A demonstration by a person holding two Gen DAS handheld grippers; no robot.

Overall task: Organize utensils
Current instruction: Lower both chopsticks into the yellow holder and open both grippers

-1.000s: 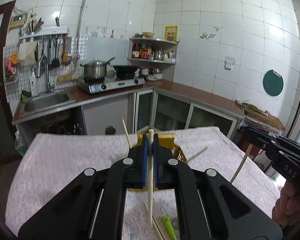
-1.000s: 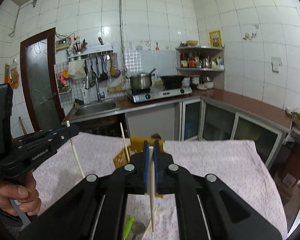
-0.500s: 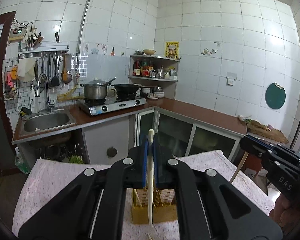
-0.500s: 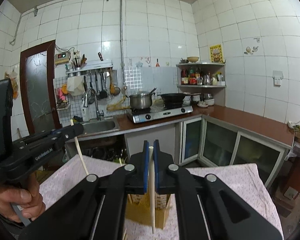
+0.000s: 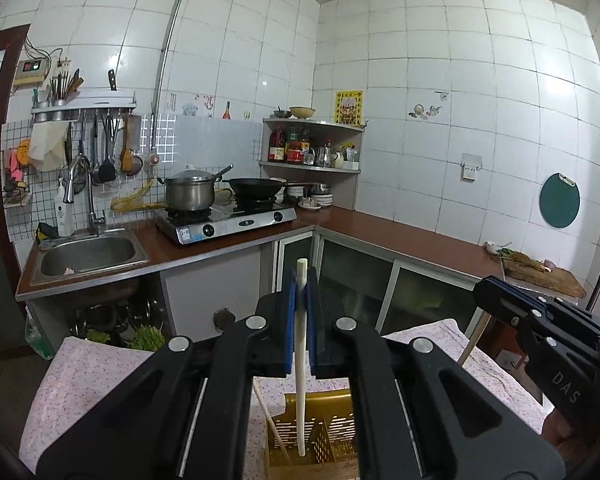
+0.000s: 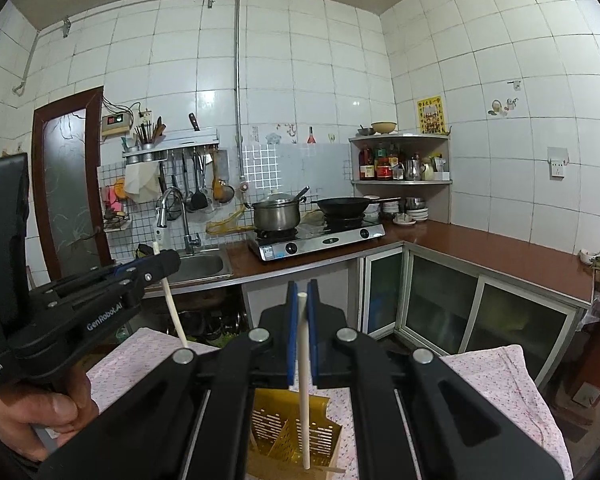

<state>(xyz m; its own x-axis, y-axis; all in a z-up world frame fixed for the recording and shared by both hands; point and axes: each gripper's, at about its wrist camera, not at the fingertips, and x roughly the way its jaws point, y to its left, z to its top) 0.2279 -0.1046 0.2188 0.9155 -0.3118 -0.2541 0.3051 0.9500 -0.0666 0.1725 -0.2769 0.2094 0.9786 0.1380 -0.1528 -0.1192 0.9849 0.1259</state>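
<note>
My left gripper (image 5: 299,294) is shut on a pale chopstick (image 5: 300,380) held upright, its lower tip hanging over the yellow slotted utensil holder (image 5: 332,432). Another chopstick (image 5: 270,420) stands tilted in the holder. My right gripper (image 6: 302,308) is shut on a second pale chopstick (image 6: 303,400), also upright, its tip over the same holder (image 6: 284,436). Each gripper shows in the other's view: the right one (image 5: 496,300) at the right edge, the left one (image 6: 156,268) at the left, each with its chopstick.
The holder stands on a table with a pink flowered cloth (image 5: 92,376). Behind it run a brown counter (image 5: 400,236), a sink (image 5: 88,254), a gas stove with a pot (image 5: 190,192) and a wok, and glass-fronted cabinets (image 6: 440,300).
Both grippers have risen and tilted up with their chopsticks. The table and loose utensils have dropped out of view, and the holder now sits right under both chopstick tips.
</note>
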